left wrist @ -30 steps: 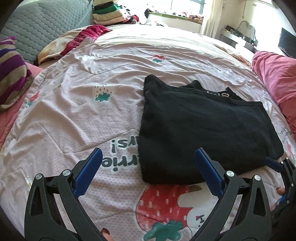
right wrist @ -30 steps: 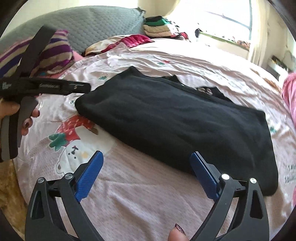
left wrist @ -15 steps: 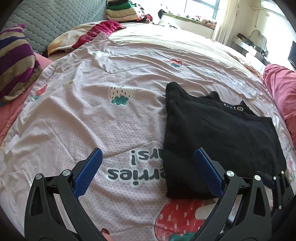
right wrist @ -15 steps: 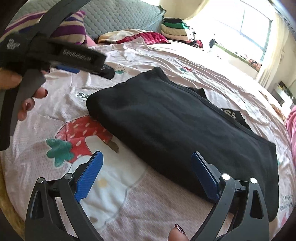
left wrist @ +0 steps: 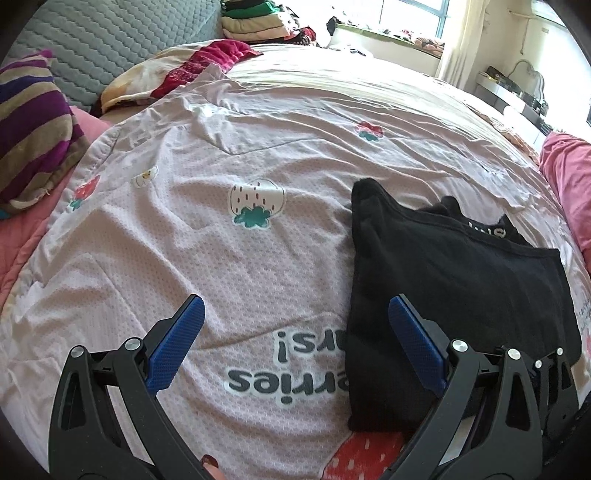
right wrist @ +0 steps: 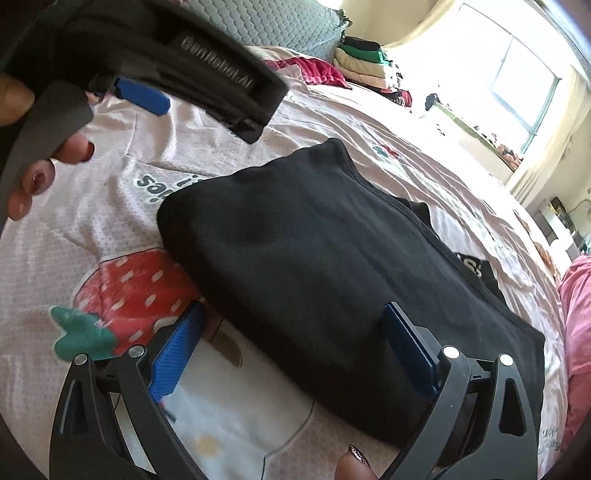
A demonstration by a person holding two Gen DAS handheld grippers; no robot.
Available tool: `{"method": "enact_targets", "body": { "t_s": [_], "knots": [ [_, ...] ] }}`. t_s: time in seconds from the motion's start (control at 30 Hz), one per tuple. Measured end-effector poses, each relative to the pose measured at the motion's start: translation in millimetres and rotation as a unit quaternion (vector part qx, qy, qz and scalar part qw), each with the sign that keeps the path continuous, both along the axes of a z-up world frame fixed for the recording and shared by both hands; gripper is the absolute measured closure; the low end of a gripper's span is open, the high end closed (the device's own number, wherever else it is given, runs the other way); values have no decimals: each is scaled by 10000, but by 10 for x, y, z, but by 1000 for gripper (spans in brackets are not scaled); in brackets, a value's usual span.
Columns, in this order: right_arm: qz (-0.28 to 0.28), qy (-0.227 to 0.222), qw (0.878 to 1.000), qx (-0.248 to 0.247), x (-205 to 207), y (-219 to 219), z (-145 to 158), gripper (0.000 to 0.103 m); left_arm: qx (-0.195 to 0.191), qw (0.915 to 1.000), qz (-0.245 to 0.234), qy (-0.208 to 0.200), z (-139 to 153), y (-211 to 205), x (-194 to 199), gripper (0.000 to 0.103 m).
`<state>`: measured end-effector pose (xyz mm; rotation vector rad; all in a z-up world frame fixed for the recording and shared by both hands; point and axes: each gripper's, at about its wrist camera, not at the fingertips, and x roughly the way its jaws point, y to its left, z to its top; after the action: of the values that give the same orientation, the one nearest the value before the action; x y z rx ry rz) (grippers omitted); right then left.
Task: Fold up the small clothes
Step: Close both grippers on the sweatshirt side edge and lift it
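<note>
Black cloth, a small garment [left wrist: 443, 280], lies folded into a rough rectangle on the pink strawberry-print bedspread [left wrist: 221, 258]. From my left wrist view it sits to the right, and my left gripper [left wrist: 295, 343] hovers with its blue pads wide apart, holding nothing, its right finger over the garment's near left edge. I judge at least one fold done, since a second layer with white lettering pokes out at the far edge; another fold probably remains. A striped pillow [left wrist: 33, 129] and a pile of folded clothes [left wrist: 258, 18] lie well away.

From my right wrist view, my right gripper [right wrist: 291, 343] is also spread open and empty, straddling the garment's near edge. The left gripper's body [right wrist: 166, 62] crosses the upper left, above the bedspread. Nothing blocks the garment.
</note>
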<state>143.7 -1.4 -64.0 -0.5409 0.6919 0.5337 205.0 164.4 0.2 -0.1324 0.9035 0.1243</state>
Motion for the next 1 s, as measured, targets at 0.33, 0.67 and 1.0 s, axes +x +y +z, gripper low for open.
{"method": "enact_targets", "body": {
  "t_s": [0.33,0.67,1.0],
  "knots": [
    [-146,-246,9994,-169,262,123,-66,26,-202,9996,193,3,-35,103,146,10],
    [-117,-736,9963,432,111,-42,160,83,-1332,9910,85,100,-96,136,403,10],
    [-295,-736,9912,1064,55,-359,320,85,-2496,9668,-496,223,-188,-113,617,10]
  ]
}}
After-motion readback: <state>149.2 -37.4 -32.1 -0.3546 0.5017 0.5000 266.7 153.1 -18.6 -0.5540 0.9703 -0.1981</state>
